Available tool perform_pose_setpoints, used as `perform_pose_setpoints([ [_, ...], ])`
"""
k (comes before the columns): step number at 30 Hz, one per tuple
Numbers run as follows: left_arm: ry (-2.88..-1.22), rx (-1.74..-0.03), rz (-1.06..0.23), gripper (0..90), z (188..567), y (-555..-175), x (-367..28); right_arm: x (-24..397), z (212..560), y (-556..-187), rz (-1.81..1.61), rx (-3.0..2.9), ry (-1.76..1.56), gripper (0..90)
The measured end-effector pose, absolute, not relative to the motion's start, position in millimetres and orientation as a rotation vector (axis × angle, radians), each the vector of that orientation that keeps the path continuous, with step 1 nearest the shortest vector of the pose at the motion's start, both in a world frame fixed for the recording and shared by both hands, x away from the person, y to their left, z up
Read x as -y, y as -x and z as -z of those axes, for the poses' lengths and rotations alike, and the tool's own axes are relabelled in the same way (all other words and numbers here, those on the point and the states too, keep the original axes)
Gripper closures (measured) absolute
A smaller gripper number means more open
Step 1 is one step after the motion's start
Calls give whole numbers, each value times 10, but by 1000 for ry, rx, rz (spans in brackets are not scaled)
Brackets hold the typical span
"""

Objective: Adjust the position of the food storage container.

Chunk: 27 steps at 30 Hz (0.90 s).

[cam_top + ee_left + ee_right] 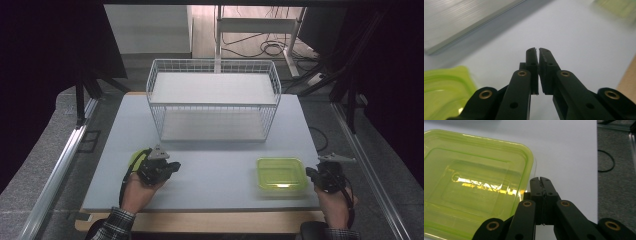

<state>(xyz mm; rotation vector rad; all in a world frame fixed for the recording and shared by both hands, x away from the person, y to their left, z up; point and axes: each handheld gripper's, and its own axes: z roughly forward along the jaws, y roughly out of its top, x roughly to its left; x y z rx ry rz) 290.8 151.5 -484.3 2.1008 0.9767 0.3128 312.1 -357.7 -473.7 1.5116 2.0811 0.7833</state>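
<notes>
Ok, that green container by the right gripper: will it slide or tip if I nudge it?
The green plastic container looks empty and thin-walled, so probably light. It sits low and flat on the smooth table, so it would likely slide rather than tip. Its glossy surface may be slippery for the right gripper.

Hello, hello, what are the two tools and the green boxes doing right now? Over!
Left tool shut, empty. Right tool shut, empty, beside green box. Second green container by left tool. Wire basket behind, nothing blocking.

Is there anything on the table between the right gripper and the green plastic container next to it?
Nothing visible. The right gripper, jaws shut, sits just off the right edge of the translucent green plastic container, with bare grey table in the narrow gap between them.
</notes>
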Motion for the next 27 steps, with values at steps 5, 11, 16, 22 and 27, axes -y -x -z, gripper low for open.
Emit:
perform_pose_setpoints([
  [5, -2099, -943, -274, 859, 4914, -2821, -1430, 3460, 4764, -3149, -820, -2124, -1500, 887],
  [11, -2129, -923, -252, 847, 4991, -2755, -1359, 3186, 4801, -3205, -883, -2207, -1458, 885],
  [16, -2140, -931, -248, 837, 5036, -2707, -1370, 2914, 4841, -3264, -929, -2276, -1420, 883],
  [22, -2144, -954, -249, 811, 5096, -2652, -1401, 2532, 4903, -3345, -959, -2381, -1334, 875],
  [27, -2150, -970, -263, 792, 5143, -2594, -1428, 2279, 4915, -3403, -978, -2448, -1286, 875],
])
